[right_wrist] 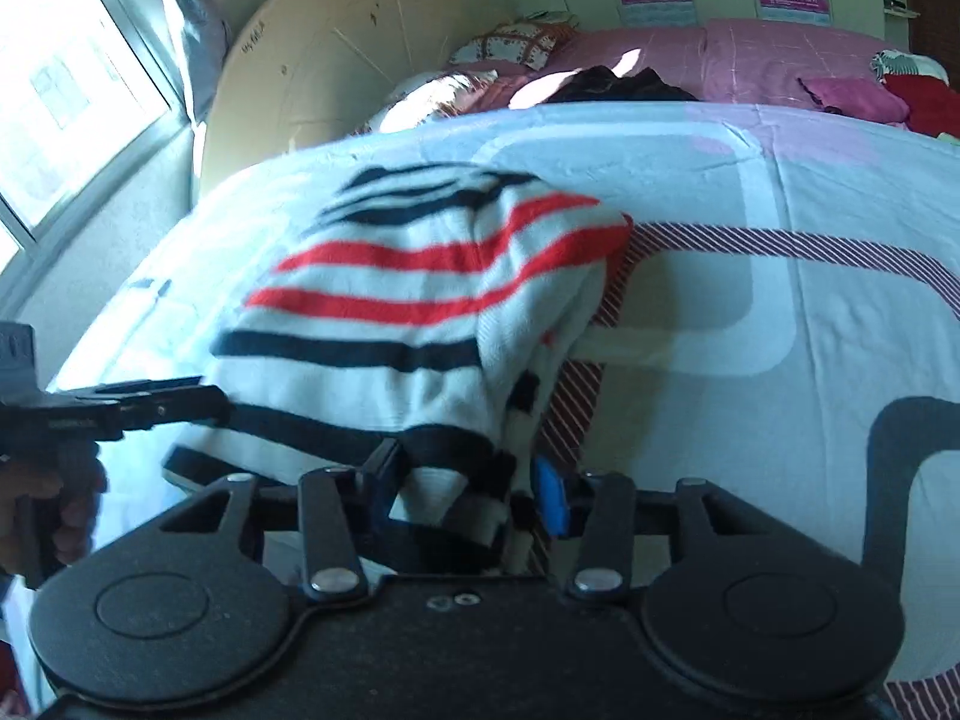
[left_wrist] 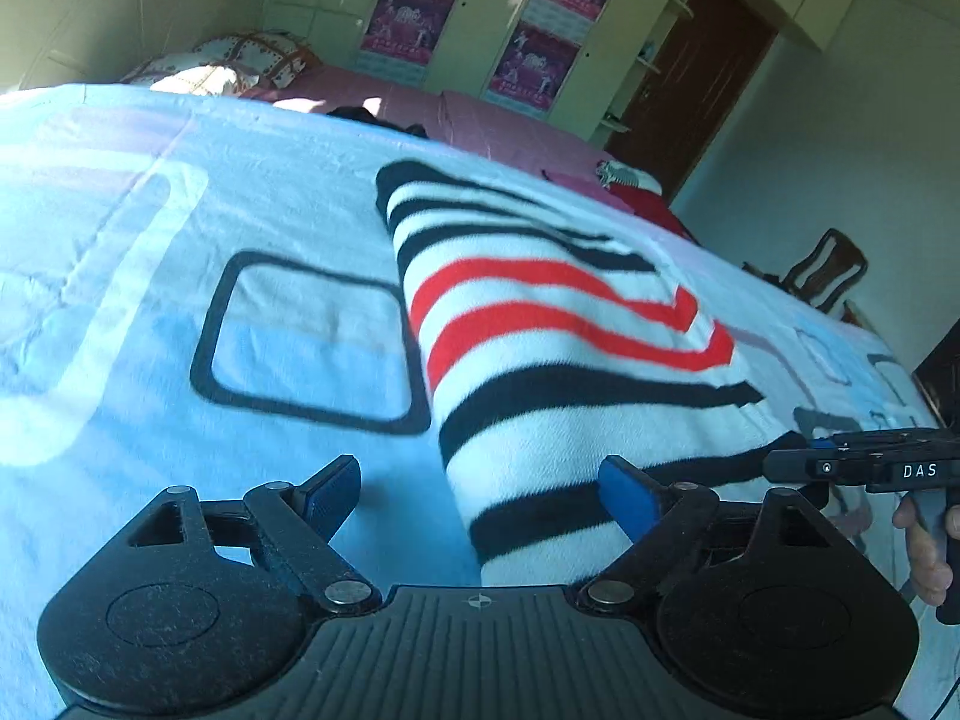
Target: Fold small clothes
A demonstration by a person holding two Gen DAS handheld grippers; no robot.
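A white knit sweater (left_wrist: pixel 570 330) with black and red stripes lies folded lengthwise on the light blue bedspread (left_wrist: pixel 180 240). My left gripper (left_wrist: pixel 480 495) stands open at its near end; the sweater's left edge lies between the wide-apart fingers, and neither pad presses on it. In the right wrist view the same sweater (right_wrist: pixel 390 312) has its bunched black hem between the fingers of my right gripper (right_wrist: pixel 468 492), which is open, the blue pad (right_wrist: pixel 551 504) just beside the cloth. Each gripper shows in the other's view: the right one (left_wrist: pixel 786 459) and the left one (right_wrist: pixel 204 405), both at the sweater's near edge.
The bedspread (right_wrist: pixel 780 210) covers a bed; a pink sheet (right_wrist: pixel 750 60) with pillows (right_wrist: pixel 516 42), dark clothes (right_wrist: pixel 612 84) and red and pink clothes (right_wrist: pixel 918 102) lies beyond. A wooden chair (left_wrist: pixel 828 270) stands at the right. A window (right_wrist: pixel 60 90) is at the left. A hand (left_wrist: pixel 924 546) holds the right gripper's handle.
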